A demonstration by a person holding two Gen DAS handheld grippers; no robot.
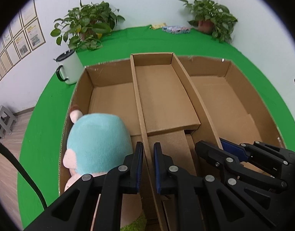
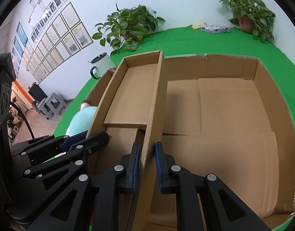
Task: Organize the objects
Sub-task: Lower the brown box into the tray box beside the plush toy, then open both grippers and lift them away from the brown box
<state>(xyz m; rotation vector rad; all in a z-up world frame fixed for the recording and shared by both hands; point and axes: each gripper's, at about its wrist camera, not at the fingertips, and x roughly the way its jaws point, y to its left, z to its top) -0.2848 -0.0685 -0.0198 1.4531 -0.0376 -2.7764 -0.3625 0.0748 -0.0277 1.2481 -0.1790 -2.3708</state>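
Observation:
A narrow cardboard tray point(image 1: 166, 96) stands inside a large cardboard box point(image 1: 234, 100) on a green table. My left gripper point(image 1: 148, 165) straddles the tray's left wall, its jaws close on either side of it. My right gripper point(image 2: 147, 165) straddles the tray's right wall point(image 2: 157, 100) the same way, with a small gap at the right pad. A plush toy with a light blue head point(image 1: 98, 140) lies in the box's left compartment, beside my left gripper. It shows partly in the right wrist view point(image 2: 82, 119). The right compartment point(image 2: 224, 115) holds nothing.
A white mug with a black lid point(image 1: 68, 69) stands left of the box. Two potted plants point(image 1: 87, 25) point(image 1: 211, 17) stand at the back. A small colourful pack point(image 1: 175, 28) lies by the far wall. Grey stools point(image 2: 51, 104) stand on the floor to the left.

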